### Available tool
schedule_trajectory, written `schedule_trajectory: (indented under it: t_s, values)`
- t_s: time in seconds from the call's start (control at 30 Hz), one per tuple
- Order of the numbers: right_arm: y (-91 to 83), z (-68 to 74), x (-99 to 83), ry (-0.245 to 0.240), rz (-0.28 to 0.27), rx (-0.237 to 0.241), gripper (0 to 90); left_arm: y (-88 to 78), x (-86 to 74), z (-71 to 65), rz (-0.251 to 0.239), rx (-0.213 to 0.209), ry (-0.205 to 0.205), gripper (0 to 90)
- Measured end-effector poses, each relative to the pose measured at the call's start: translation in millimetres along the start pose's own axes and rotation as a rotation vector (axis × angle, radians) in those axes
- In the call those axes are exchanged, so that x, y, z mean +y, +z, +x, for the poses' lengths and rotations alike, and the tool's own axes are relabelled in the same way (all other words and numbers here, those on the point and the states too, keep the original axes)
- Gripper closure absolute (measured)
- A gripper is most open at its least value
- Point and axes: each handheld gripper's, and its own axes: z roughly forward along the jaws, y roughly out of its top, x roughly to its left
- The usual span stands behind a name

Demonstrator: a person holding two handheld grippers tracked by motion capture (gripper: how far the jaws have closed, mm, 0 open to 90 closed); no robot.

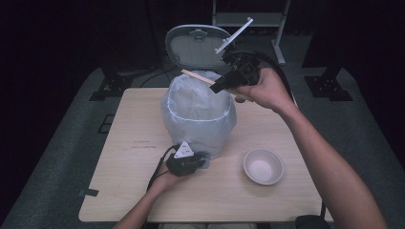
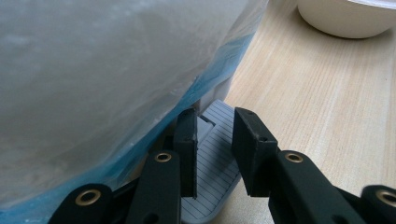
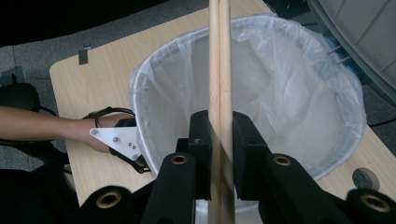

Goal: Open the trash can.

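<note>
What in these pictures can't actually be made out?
- The bottom of the bin, right gripper view: the cloudy bag liner and the right gripper cover it.
- Both ends of the chopsticks, right gripper view: cut off by the picture's edges.
- Whether the left gripper presses the grey pedal, left gripper view: the contact is hidden.
- The bowl, left gripper view: cut by the top edge.

A staged recording room: a lone wooden table (image 1: pixel 143 191) on grey carpet (image 1: pixel 57 157), dark curtains, stand legs (image 1: pixel 329 86).

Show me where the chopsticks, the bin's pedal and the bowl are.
chopsticks (image 3: pixel 219 70), right gripper view, middle of the shafts.
pedal (image 2: pixel 212 154), left gripper view, ribbed top between the jaws.
bowl (image 1: pixel 263 166), high view, inside bottom.
</note>
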Motion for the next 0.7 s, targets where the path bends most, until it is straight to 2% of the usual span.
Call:
schedule_trajectory:
  t_s: [0.47,0.7]
  values:
    - [37.4,-9.5,8.6,0.025,0.070,0.015,79.1,0.0,0.0,0.2,0.000,0.000,0.002,71.4]
    - [49.0,-12.6,12.5,0.033,0.086,0.019,79.1,0.0,0.1,0.2,-0.001,-0.001,0.002,71.3]
